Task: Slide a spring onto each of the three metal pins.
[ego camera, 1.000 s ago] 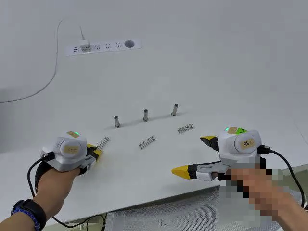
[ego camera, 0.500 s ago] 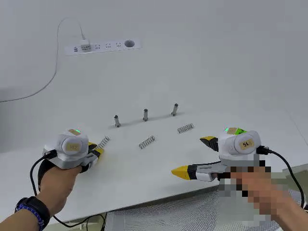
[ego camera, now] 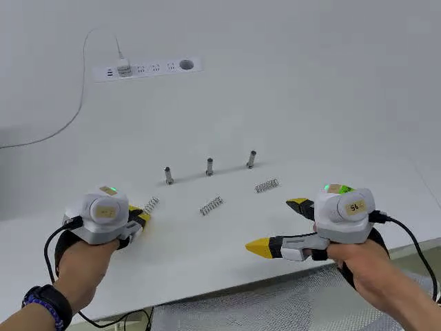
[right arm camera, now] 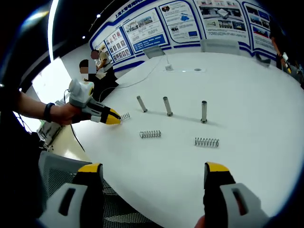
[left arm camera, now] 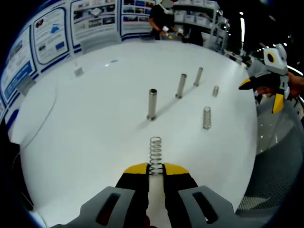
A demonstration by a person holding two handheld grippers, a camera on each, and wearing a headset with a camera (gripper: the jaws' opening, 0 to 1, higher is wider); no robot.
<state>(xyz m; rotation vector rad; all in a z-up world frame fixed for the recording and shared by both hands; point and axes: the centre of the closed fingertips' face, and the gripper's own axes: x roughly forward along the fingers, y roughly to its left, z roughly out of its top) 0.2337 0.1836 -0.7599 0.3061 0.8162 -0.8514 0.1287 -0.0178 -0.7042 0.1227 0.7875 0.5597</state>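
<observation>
White table (ego camera: 289, 110), posters (right arm camera: 190, 16) beyond — left gripper (left arm camera: 155, 168) clamps a spring (left arm camera: 155, 148); right gripper (right arm camera: 153, 168) gapes, facing three pins (ego camera: 209, 166).

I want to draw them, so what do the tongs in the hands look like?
The left tongs and right tongs are rounded white shells with black jaws tipped yellow. Each carries a green light, a tan sticker and a black cable. The left wrist wears a black-and-blue watch band.

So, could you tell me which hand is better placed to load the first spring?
Left. The left tongs pinch the end of a spring, with the nearest pin straight ahead. The right tongs stand open, clear of the other springs.
</observation>
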